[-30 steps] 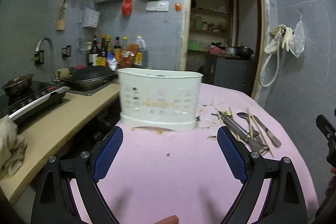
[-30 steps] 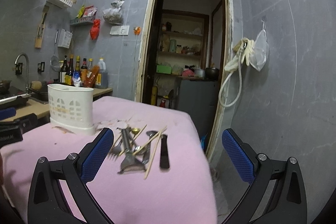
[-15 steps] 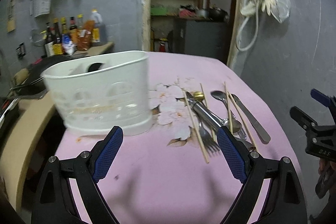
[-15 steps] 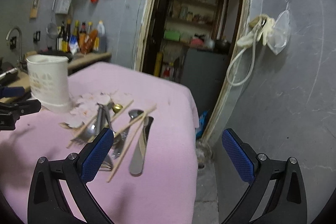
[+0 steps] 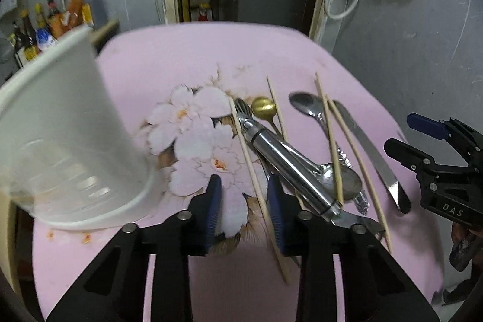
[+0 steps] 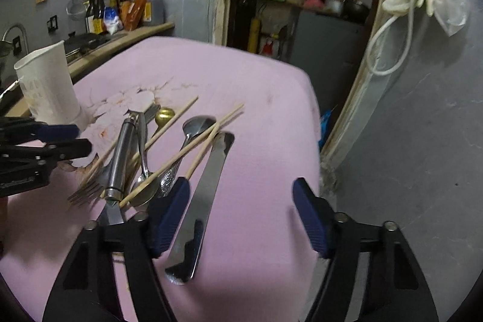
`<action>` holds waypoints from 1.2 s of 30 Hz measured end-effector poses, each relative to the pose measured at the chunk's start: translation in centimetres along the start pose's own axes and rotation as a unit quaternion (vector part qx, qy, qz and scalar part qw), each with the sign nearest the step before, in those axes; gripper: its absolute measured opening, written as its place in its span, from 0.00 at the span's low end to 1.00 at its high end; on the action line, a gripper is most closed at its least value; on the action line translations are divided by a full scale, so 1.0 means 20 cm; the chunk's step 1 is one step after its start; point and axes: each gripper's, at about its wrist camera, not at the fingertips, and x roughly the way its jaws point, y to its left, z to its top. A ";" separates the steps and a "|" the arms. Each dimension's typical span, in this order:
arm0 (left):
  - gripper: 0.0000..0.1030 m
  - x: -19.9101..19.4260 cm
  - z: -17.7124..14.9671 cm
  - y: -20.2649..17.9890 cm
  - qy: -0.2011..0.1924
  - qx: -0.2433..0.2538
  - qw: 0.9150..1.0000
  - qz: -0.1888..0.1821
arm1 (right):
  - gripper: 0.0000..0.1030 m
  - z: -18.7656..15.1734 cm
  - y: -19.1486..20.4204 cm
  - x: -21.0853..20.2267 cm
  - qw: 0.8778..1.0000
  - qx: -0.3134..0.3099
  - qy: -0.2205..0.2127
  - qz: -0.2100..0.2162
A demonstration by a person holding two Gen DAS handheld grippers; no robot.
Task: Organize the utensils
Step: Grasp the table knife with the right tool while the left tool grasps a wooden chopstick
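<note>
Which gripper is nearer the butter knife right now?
Right. The right gripper straddles the butter knife, jaws closing around it without touching yet. The left gripper is across the utensil pile, closing around a chopstick beside the white caddy.

You are looking at a table wearing a pink flowered cloth. A white caddy is standing at nine o'clock; chopsticks, spoons, a fork, a peeler and a knife are lying heaped at three o'clock.
</note>
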 end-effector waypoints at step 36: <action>0.02 -0.09 -0.14 0.09 0.042 -0.083 0.995 -0.033 | 0.13 -0.03 0.00 0.07 0.994 0.013 0.048 0.095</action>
